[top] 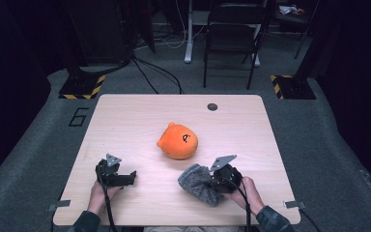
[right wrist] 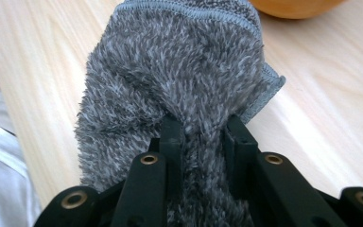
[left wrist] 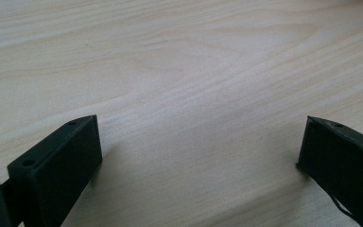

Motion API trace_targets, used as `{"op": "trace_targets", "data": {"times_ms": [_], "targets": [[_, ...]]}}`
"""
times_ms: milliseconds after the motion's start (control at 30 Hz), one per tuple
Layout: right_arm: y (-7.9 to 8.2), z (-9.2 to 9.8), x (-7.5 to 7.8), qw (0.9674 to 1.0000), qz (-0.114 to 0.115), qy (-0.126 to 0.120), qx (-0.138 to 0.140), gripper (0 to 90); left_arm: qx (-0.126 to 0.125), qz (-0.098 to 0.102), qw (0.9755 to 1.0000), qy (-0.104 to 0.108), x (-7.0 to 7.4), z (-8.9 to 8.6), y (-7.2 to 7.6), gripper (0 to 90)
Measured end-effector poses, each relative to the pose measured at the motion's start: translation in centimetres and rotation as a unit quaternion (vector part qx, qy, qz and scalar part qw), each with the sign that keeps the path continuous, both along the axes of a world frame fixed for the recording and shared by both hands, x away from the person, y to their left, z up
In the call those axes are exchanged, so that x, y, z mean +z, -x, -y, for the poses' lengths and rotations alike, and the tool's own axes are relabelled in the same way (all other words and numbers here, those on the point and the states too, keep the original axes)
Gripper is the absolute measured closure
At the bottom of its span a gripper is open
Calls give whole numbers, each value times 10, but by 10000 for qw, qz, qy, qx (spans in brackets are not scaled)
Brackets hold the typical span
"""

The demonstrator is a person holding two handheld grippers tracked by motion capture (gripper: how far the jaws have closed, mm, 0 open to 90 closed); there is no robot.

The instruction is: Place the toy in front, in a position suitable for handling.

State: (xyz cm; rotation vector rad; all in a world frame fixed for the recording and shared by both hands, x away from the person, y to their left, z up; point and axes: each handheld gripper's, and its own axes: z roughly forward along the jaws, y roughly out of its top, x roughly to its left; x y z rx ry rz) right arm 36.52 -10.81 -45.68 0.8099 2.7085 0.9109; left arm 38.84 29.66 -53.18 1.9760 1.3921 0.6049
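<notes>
An orange round plush toy (top: pixel 178 140) with small ears and a black mark sits near the middle of the wooden table (top: pixel 140 116). A fuzzy grey cloth (top: pixel 199 184) is bunched at the front right, and my right gripper (top: pixel 211 184) is shut on it. In the right gripper view the grey cloth (right wrist: pixel 179 80) is pinched between the two black jaws of the right gripper (right wrist: pixel 203 130), with the orange toy (right wrist: pixel 295 7) just beyond. My left gripper (top: pixel 132 178) rests at the front left, open, with only bare wood between the jaws of the left gripper (left wrist: pixel 201 142).
A small dark round hole (top: pixel 212 107) marks the table's far side. Beyond the table stand a folding chair (top: pixel 232 34) and stands with yellow-black striped bases (top: pixel 83 87). A white cloth (right wrist: pixel 0 184) lies at the table's near edge in the right gripper view.
</notes>
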Motion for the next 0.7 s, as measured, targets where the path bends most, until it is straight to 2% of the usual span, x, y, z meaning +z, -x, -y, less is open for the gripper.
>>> {"op": "trace_targets", "data": {"times_ms": [400,600,700], "targets": [[1,40,1,9990,19,36,-434,730,-6,1,10000,25,0,0,1,0],[0,61,3,9971,36,-3,-760,730,-9,0,10000,21,0,0,1,0],[-2,68,5,9969,47,4,-785,729,-21,-29,10000,13,0,0,1,0]]}}
